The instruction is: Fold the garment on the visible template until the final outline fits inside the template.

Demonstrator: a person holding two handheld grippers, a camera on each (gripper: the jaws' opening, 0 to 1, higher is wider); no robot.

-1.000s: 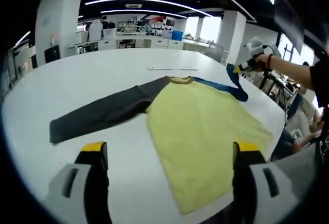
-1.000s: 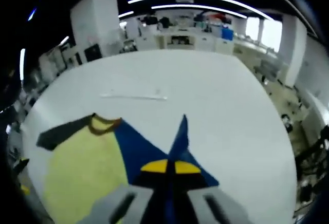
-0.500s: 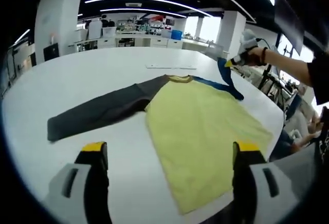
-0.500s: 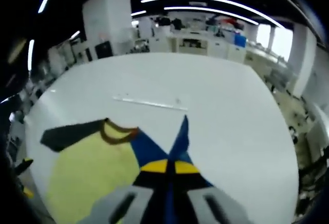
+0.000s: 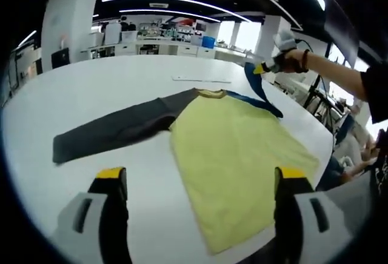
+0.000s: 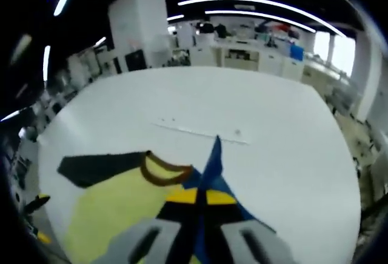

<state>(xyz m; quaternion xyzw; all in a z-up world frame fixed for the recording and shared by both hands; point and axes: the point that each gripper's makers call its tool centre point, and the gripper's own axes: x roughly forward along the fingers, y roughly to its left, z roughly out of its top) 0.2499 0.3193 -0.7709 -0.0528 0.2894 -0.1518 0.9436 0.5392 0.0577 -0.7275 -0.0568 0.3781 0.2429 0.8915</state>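
Over the white round table [image 5: 91, 88], the right tool [image 6: 198, 198] pinches the blue sleeve [image 5: 257, 88] of the flat yellow long-sleeved shirt [image 5: 233, 149]; left tool [image 5: 200, 179] hovers spread (idle). Pull hard and the body could drag askew.

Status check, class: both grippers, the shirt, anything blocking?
Right gripper shut on lifted blue sleeve. Left gripper open, above white table. Yellow shirt body flat, grey sleeve spread. No obstruction.

No legible text, no labels or brand marks — nothing readable in either view
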